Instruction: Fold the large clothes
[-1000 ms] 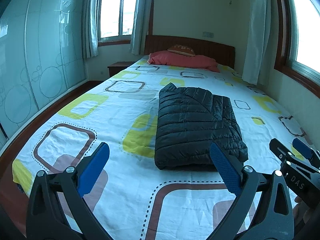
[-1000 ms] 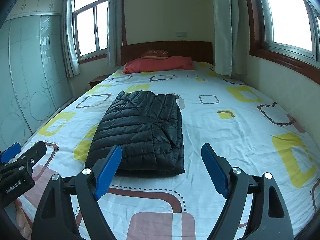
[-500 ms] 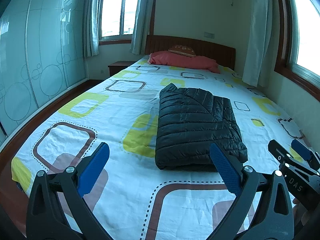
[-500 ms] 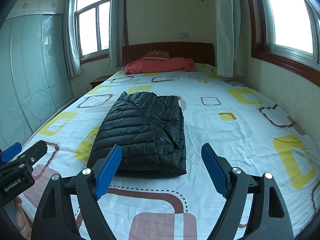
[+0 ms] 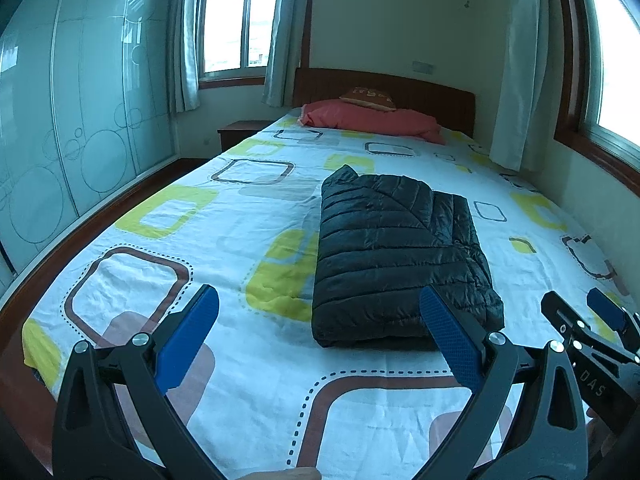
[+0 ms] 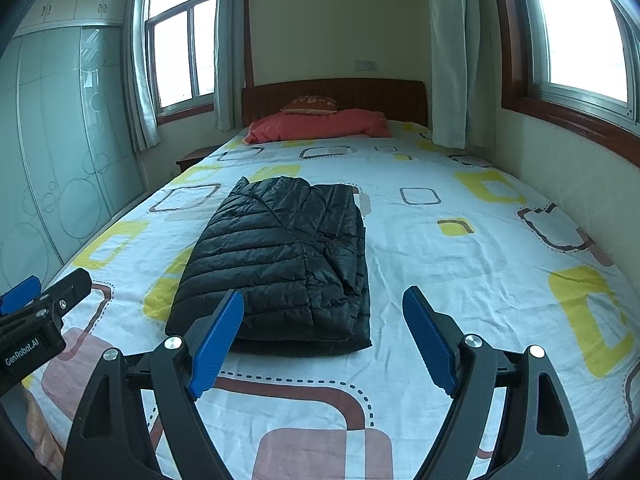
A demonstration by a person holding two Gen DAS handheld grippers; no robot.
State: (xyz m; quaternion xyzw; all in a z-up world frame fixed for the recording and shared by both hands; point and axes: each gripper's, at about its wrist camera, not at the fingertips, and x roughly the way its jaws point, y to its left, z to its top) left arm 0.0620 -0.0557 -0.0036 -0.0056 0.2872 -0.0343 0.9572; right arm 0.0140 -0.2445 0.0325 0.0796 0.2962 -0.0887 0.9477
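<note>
Left wrist: folded jacket (image 5: 396, 256) on bed (image 5: 240, 224); both grippers (image 5: 320, 332) (image 6: 322, 336) released, empty.

Left view: from bed's foot, angled down, toward headboard (image 5: 384, 88).
Right view: same, beside it.
Shared: jacket (image 5: 396, 252), bed (image 6: 460, 248).

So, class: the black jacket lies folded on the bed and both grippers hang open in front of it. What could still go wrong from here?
1. The puffy jacket may spring open: its layered edges along the right side look loose and nothing holds them.
2. The left gripper and right gripper sit side by side; moving in together, they could bump.
3. A grab at the near edge might pinch the wrinkled sheet as well.
</note>
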